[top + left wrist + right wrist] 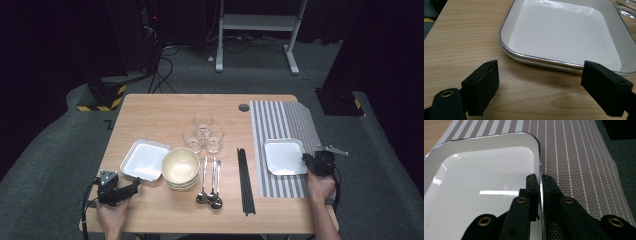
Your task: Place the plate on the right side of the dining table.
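Observation:
A white square plate (282,155) lies on the striped placemat (285,120) at the right of the table. My right gripper (306,159) is at the plate's right rim. In the right gripper view its jaws (540,178) stand on either side of the plate (486,182) rim, pinching the thin edge over the placemat (579,157). A stack of white square plates (145,159) sits at the left. My left gripper (136,184) rests by the table's front left corner, open, with its jaws (540,67) wide apart just short of the stacked plates (564,32) and nothing between them.
Stacked cream bowls (180,167) sit beside the left plates. Three glasses (202,132) cluster behind them, one showing in the left gripper view (626,7). Spoons (210,182) and black chopsticks (245,180) lie in the middle. A cable hole (244,107) marks the far edge.

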`<state>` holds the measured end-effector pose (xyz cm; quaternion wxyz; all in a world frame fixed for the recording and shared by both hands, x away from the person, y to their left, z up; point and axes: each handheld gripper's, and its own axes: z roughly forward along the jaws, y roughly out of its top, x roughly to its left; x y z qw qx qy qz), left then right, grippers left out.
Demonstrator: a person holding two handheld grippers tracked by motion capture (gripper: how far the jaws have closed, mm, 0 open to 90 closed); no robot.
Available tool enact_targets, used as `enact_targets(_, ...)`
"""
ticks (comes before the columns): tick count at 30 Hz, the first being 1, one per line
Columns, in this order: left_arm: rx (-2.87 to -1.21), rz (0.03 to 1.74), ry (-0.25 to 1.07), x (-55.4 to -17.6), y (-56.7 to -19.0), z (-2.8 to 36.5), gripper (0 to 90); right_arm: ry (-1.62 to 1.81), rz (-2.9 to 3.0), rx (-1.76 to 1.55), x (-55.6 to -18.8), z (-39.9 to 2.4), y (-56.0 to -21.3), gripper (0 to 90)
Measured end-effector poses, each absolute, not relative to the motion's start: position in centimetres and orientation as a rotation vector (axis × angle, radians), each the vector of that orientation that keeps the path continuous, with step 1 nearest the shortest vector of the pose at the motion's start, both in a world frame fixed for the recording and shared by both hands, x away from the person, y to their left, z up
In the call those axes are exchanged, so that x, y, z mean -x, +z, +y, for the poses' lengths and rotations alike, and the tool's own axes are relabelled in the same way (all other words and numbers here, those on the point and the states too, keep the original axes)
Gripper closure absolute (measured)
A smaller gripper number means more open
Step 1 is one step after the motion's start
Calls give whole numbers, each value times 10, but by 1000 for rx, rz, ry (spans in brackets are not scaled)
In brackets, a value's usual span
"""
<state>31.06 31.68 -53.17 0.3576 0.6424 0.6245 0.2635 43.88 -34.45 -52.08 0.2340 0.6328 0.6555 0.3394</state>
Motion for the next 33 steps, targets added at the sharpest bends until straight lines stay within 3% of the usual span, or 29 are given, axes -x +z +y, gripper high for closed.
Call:
enact_targets(29, -1679, 1616, 675, -310, -532, 314, 149, 847, 1776, -1699, -431, -341, -520, 822)
enact_targets(33, -1677, 1619, 680, -309, -532, 313, 150, 867, 1766, -1693, -429, -342, -520, 771)
